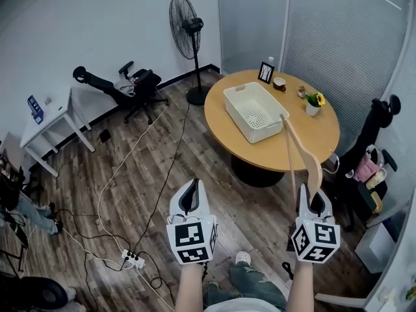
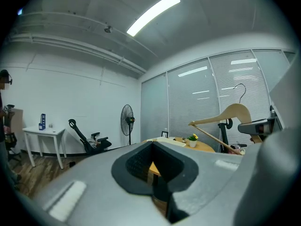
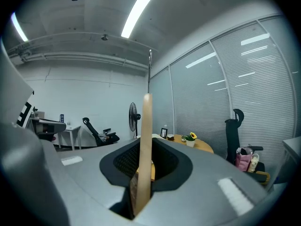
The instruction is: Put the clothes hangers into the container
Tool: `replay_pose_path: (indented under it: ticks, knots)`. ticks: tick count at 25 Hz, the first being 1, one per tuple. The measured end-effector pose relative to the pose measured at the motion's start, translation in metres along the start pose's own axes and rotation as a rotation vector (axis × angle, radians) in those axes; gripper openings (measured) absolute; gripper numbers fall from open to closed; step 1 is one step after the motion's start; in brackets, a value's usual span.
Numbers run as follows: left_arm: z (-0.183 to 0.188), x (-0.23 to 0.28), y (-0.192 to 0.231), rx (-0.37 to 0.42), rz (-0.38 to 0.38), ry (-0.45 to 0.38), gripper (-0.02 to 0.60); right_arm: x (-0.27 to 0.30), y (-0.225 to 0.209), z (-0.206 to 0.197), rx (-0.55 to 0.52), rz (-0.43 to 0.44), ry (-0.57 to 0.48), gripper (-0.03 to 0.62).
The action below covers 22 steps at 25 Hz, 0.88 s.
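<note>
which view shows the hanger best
Left gripper view: the hanger appears side-on, with hook, shoulder and bar visible. The head view shows it foreshortened from above, rising from the right gripper. The right gripper view shows only a thin edge-on strip between its fingers.

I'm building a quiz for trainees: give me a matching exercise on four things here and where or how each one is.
1 wooden hanger
2 white basket
3 pedestal fan
4 left gripper

A on the round table
B standing on the floor
C shut and empty
D clamped in the right gripper

Pairs: 1-D, 2-A, 3-B, 4-C
</note>
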<state>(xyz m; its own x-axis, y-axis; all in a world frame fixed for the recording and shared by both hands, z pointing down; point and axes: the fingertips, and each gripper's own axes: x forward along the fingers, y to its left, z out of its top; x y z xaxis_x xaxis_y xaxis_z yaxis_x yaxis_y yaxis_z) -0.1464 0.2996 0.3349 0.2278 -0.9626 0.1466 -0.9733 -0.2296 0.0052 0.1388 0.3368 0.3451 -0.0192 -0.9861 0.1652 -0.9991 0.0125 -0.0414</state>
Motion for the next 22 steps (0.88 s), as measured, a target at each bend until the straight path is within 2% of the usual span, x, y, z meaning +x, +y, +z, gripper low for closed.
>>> replay_pose_path:
  ticks: [10,22]
  knots:
    - [0.019,0.085,-0.029,0.002,0.040,-0.013,0.000,0.088,-0.046,0.024,0.005,0.048,-0.015,0.078]
    - [0.017,0.138,-0.032,0.004,0.069,0.023,0.000,0.151,-0.063,0.023,0.029,0.074,0.014,0.078]
